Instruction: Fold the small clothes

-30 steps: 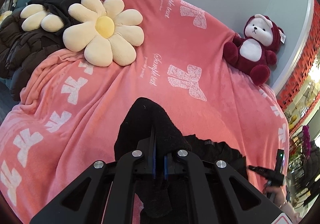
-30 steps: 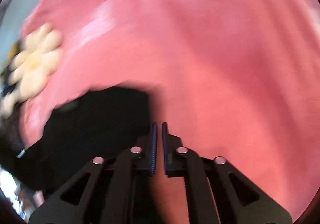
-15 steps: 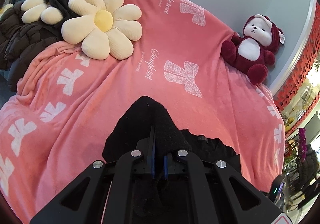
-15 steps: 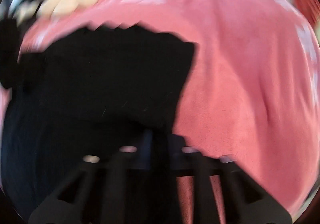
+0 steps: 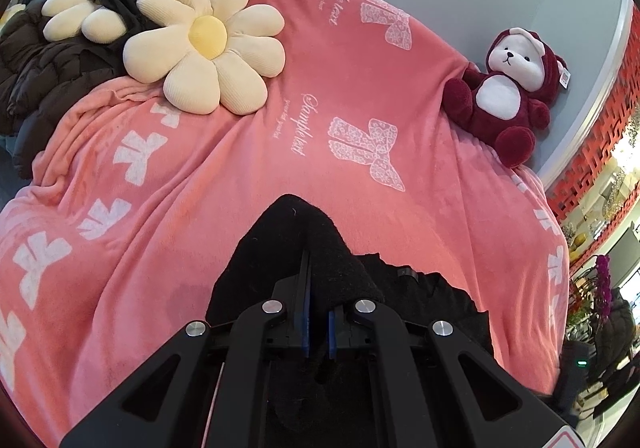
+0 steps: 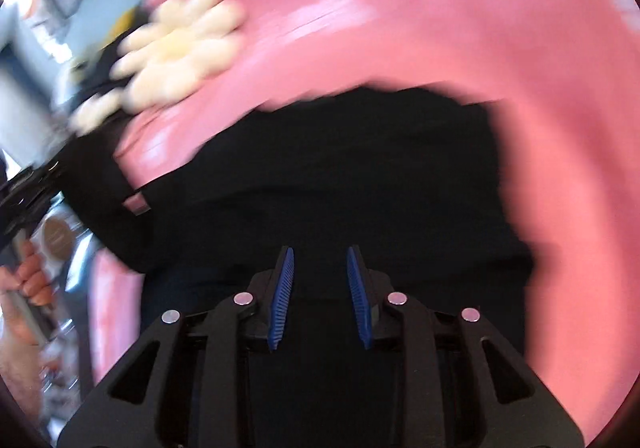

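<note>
A small black garment (image 5: 292, 244) lies on the pink blanket (image 5: 200, 208). My left gripper (image 5: 318, 288) is shut on a fold of the black garment and holds it raised in front of the camera. In the blurred right wrist view the same black garment (image 6: 340, 176) spreads across the blanket (image 6: 460, 28). My right gripper (image 6: 320, 268) is open, its blue pads apart, just above the garment's near part with nothing between them.
A cream flower cushion (image 5: 204, 48) and a dark jacket (image 5: 44, 76) lie at the blanket's far left. A dark red plush bear (image 5: 504, 96) sits at the far right against the wall. The person's hand (image 6: 32, 280) shows at the left edge.
My right gripper has opened and swung over the black garment, with the view still blurred. My left gripper keeps its hold and has shifted only slightly.
</note>
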Demonstrator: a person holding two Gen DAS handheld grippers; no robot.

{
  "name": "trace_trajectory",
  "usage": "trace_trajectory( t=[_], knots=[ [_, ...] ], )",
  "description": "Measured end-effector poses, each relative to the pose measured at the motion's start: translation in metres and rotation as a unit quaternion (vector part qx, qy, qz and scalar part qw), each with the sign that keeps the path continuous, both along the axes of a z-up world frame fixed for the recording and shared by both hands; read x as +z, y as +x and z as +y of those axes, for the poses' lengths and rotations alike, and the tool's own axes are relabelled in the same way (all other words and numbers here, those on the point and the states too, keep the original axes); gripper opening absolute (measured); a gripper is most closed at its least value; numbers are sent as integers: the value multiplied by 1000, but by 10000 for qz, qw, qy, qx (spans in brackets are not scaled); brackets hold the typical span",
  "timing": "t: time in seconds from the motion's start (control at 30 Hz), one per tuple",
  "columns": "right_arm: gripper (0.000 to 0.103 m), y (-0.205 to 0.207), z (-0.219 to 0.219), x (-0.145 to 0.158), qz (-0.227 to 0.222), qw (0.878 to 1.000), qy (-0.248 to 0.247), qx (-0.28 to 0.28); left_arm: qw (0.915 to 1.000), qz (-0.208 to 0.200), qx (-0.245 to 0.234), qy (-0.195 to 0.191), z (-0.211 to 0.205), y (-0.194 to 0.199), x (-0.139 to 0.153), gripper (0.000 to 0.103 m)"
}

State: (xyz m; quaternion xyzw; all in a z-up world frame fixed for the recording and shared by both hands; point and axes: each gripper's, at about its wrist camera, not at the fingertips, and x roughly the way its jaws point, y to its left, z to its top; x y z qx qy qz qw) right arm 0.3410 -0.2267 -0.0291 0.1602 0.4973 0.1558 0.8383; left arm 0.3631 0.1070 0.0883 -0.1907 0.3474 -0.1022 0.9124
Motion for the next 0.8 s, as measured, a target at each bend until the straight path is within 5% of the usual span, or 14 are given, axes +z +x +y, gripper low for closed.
trace_trajectory(
  t=[0.07, 0.13, 0.3, 0.4, 0.5, 0.6, 0.7, 0.8],
  knots=[
    [27, 16, 29, -20, 280, 9993, 173, 163, 10000, -43, -29, -11, 1, -1, 3, 3],
    [8, 29, 55, -26, 417, 9980, 425, 223, 9999, -88, -61, -23, 3, -2, 7, 3],
    [8, 44, 136, -7, 262, 9869, 1055, 1193, 9998, -149, -110, -61, 7, -3, 11, 3],
    [10, 35, 124, 12, -128, 9896, 1014, 1013, 9998, -110, -101, -109, 11, -2, 10, 3],
    [11, 25, 60, 18, -242, 9939, 1066, 127, 9998, -168, -94, -96, 16, -3, 13, 3],
    [11, 19, 11, 3, -30, 9974, 534, -478, 9997, -201, -75, -136, 21, -3, 14, 3],
    [11, 21, 23, -20, 251, 9986, 294, -352, 9996, -220, -67, -143, 22, -2, 15, 3],
    [11, 29, 82, -27, 459, 9925, 1072, 356, 9997, -198, -46, -119, 21, -2, 16, 3]
  ],
)
